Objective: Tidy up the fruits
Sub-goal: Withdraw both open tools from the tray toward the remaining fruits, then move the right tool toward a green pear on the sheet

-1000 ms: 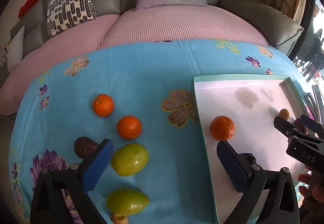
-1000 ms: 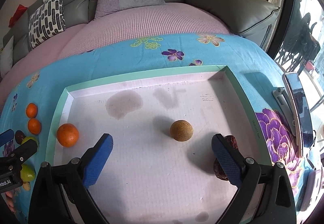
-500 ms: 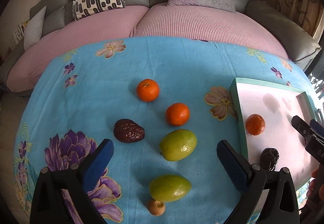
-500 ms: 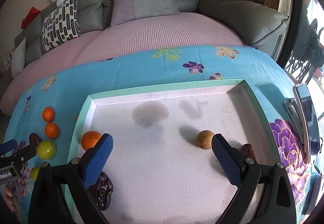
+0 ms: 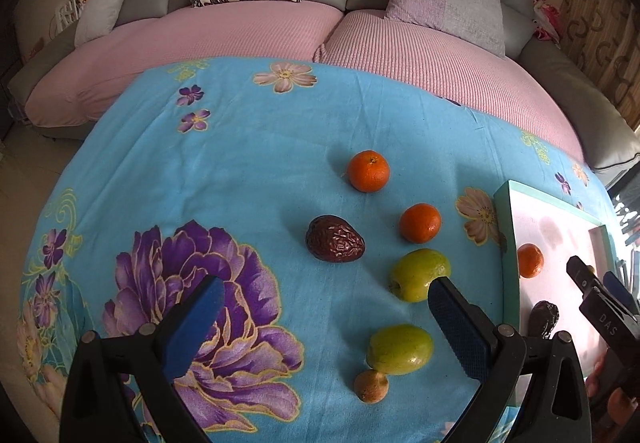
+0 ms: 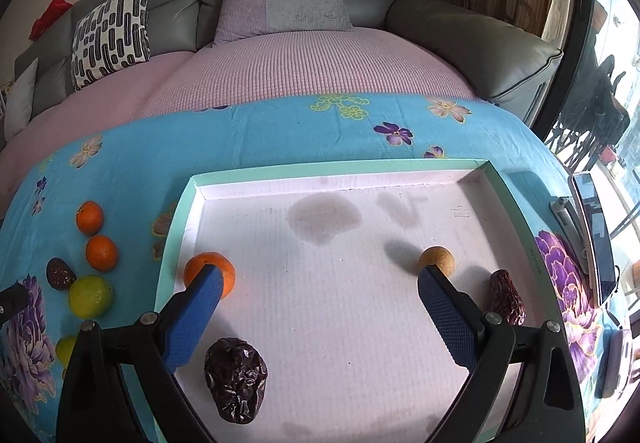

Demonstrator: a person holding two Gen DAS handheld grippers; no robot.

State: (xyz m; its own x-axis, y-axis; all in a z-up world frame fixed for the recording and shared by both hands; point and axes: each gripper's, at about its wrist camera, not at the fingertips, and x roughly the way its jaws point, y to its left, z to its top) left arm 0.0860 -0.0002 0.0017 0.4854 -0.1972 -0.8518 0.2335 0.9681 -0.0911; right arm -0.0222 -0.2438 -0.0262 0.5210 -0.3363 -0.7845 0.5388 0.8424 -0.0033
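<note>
So there's one big blue floral cloth (image 5: pixel 240 171) over the table, and one shallow tray (image 6: pixel 516 203) with a mint-green rim on its right side. Left gripper (image 5: pixel 324 319) hangs over the cloth, jaws spread wide, nothing in them. Right gripper (image 6: pixel 318 313) sits over the tray, jaws also wide apart and empty.

Fruit count on the cloth: two green fruits (image 5: pixel 420 275), two oranges (image 5: pixel 368 171), one wrinkly dark date (image 5: pixel 335 239), one small tan round fruit (image 5: pixel 371 385) touching the nearer green one.

In the tray: one orange (image 6: pixel 218 271), two dates (image 6: pixel 236 385), one tan ball (image 6: pixel 437 261).
</note>
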